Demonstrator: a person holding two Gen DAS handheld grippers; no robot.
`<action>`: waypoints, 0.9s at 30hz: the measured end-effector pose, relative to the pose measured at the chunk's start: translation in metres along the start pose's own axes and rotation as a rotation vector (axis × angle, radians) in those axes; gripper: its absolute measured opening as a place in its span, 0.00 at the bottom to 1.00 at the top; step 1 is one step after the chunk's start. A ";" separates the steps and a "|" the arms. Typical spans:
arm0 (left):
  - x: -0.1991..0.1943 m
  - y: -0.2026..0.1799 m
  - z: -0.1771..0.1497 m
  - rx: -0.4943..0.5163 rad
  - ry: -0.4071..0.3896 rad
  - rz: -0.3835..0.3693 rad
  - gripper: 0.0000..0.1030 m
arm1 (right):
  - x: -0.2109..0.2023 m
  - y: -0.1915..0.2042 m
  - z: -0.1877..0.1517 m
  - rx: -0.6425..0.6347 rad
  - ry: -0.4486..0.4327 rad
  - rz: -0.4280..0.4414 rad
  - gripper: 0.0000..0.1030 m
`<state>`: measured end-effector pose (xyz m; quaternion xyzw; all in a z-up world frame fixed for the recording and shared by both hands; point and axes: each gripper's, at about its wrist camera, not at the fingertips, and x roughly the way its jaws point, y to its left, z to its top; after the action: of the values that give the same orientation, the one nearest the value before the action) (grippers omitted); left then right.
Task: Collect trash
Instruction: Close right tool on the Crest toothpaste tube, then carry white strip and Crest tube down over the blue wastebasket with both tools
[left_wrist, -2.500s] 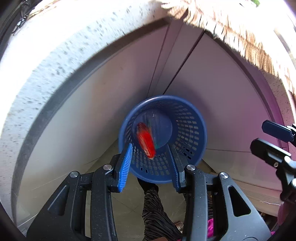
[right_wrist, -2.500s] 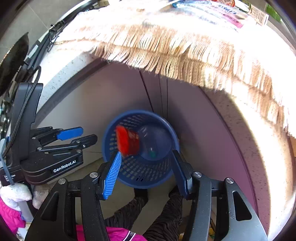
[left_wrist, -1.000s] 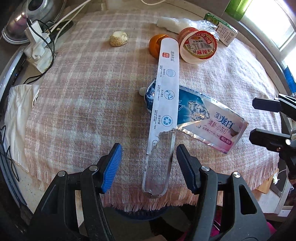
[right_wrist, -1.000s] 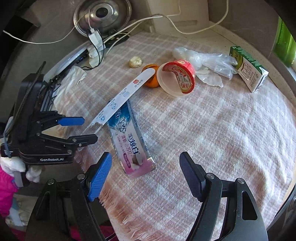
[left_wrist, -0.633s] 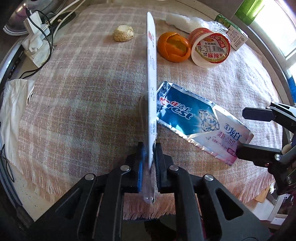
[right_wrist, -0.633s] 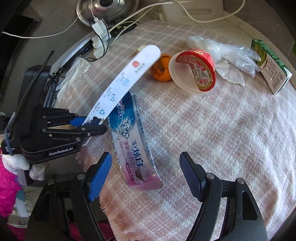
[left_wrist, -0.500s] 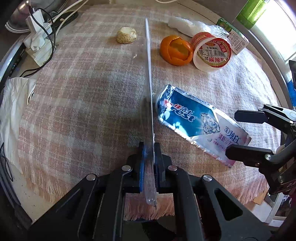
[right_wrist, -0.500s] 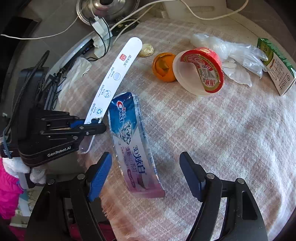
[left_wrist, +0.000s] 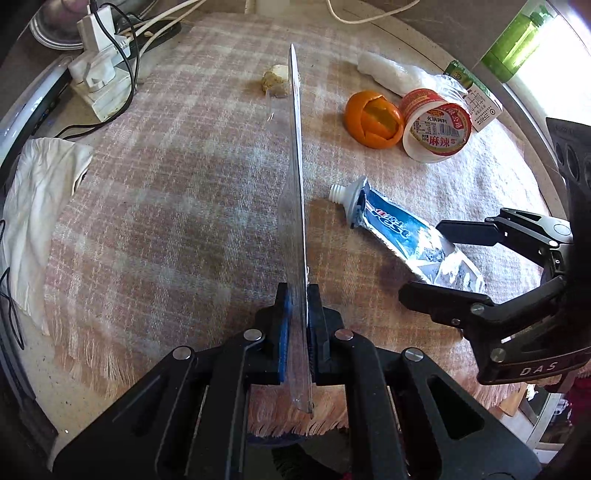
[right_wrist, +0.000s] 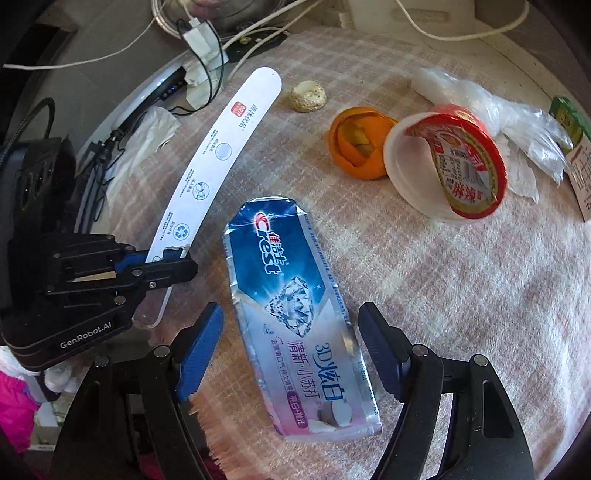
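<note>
Left claw (left_wrist: 295, 317) is clamped on the near end of the long white packaging strip (right_wrist: 218, 155), holding it edge-up off the worktop (left_wrist: 155, 206), likely ready to carry to the bin; right claw (right_wrist: 291, 347) hangs with jaws apart, straddling the flattened toothpaste tube (right_wrist: 295, 317) lying just below it, probably lining up a pinch. Orange peel (right_wrist: 358, 144) and noodle cup (right_wrist: 443, 162) sit farther ahead.

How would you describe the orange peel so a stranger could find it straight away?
Start at the pink checked cloth covering the table. Towards its far side, a red-lidded plastic cup lies tipped on its side; the orange peel sits touching it. It is the only bright orange thing, a hollow, torn-open shell.
</note>
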<state>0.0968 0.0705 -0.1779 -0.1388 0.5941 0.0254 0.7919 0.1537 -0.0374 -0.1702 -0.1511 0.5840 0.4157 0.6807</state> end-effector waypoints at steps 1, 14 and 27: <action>-0.002 0.002 -0.002 -0.003 -0.002 0.000 0.06 | 0.003 0.003 0.002 -0.009 0.004 -0.015 0.73; -0.027 0.012 -0.025 -0.037 -0.054 -0.011 0.06 | -0.008 0.005 -0.003 0.016 -0.038 -0.018 0.60; -0.055 0.020 -0.074 -0.045 -0.071 -0.037 0.06 | -0.062 0.014 -0.042 0.091 -0.167 -0.024 0.60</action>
<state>0.0070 0.0785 -0.1484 -0.1664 0.5623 0.0293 0.8095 0.1174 -0.0822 -0.1207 -0.0919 0.5414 0.3918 0.7382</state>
